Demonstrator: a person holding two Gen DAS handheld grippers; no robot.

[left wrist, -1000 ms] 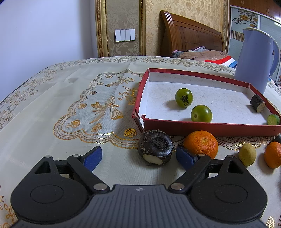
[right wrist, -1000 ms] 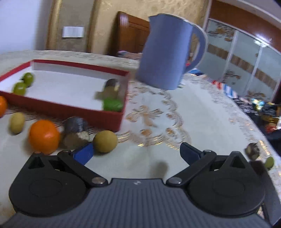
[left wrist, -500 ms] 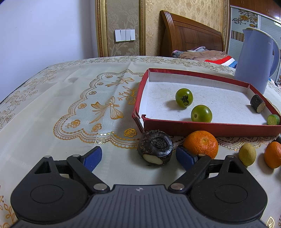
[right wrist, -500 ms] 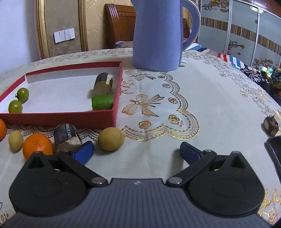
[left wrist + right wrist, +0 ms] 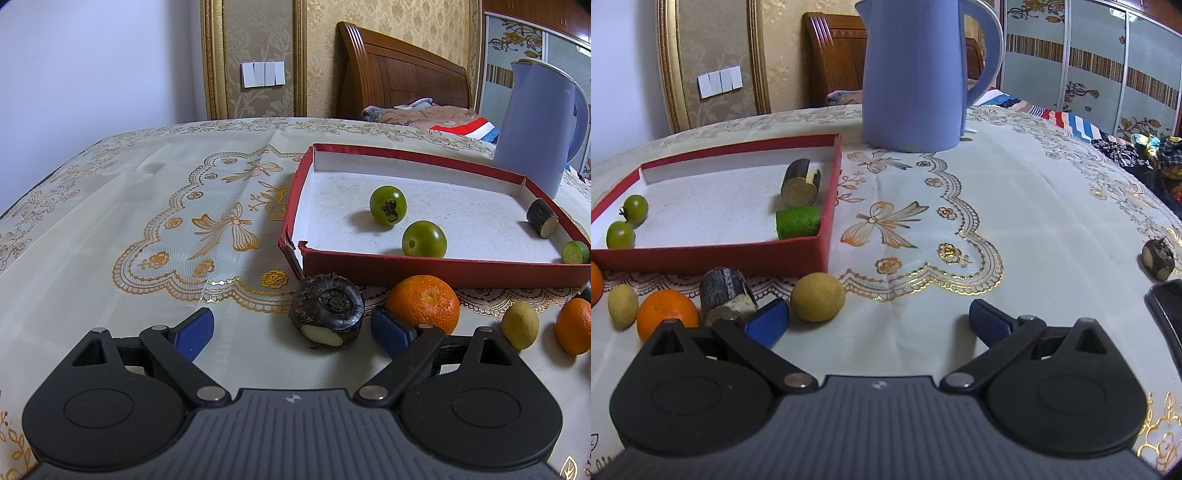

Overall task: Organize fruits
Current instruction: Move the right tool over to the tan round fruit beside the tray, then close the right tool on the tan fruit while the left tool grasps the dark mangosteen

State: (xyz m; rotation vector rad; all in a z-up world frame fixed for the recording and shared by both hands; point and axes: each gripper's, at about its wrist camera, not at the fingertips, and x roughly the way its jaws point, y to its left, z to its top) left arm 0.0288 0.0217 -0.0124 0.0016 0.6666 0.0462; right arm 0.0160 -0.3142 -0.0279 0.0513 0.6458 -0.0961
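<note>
Only the right wrist view shows a dark cut piece [image 5: 1158,258] far out on the bench [image 5: 1015,221]; only the left shows a dark root stub [image 5: 327,312] between the left gripper [image 5: 291,328]'s wide fingers; the right gripper [image 5: 877,317]'s fingers spread wide, holding nothing; green tomatoes [image 5: 388,205] lie in the red box [image 5: 443,267]; the kettle [image 5: 912,74]'s small marking is unreadable.

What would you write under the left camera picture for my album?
Open left gripper faces a dark root piece and an orange, beside a red tray holding two green tomatoes.
</note>
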